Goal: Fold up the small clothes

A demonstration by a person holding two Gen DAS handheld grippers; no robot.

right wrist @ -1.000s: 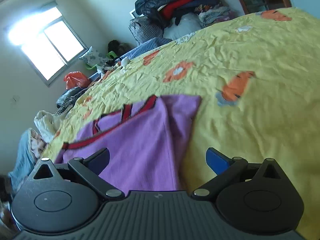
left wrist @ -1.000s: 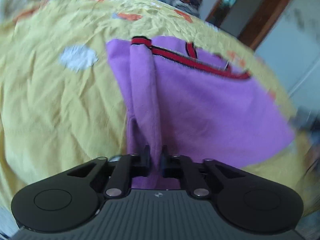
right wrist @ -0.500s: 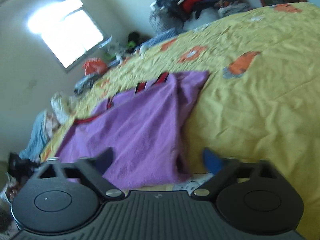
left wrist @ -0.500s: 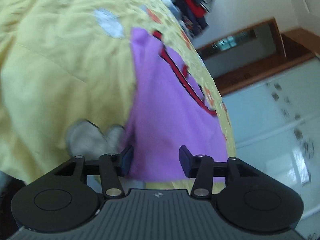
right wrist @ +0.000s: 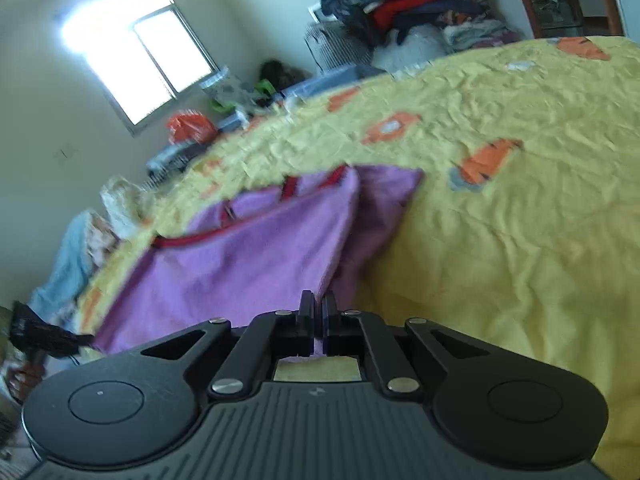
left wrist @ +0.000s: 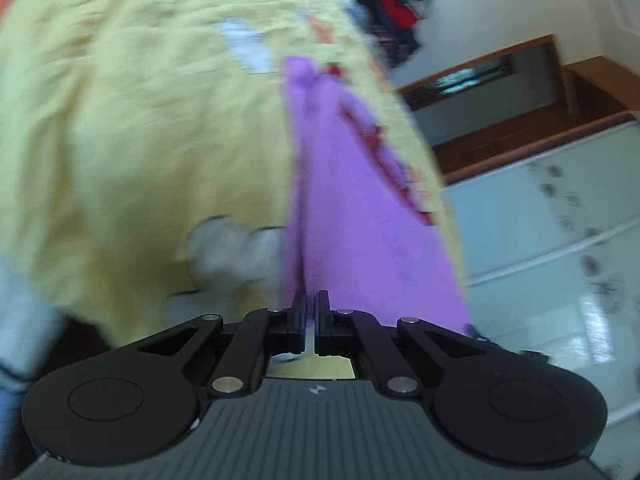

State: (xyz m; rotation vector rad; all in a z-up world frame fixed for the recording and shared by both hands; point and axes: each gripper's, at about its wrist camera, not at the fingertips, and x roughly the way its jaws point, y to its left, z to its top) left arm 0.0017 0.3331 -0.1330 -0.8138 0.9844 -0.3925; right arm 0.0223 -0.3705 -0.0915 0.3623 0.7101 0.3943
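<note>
A small purple garment (right wrist: 256, 252) with red-and-black trim lies on a yellow bedsheet (right wrist: 520, 208). It also shows in the left wrist view (left wrist: 360, 216), blurred. My left gripper (left wrist: 310, 300) is shut on the garment's near edge. My right gripper (right wrist: 318, 300) is shut on the garment's near edge beside a lengthwise fold. Both grips sit close to the bed's front edge.
The yellow sheet (left wrist: 140, 120) has orange and white flower prints. A pile of clothes (right wrist: 400, 4) stands at the far end of the bed. Bags and clutter (right wrist: 188, 128) lie under a bright window. White wardrobe doors (left wrist: 560, 240) stand to the right.
Both grippers were open half a second ago and have closed on the garment's near edge. The left gripper had let go of the cloth before that and shifted position.
</note>
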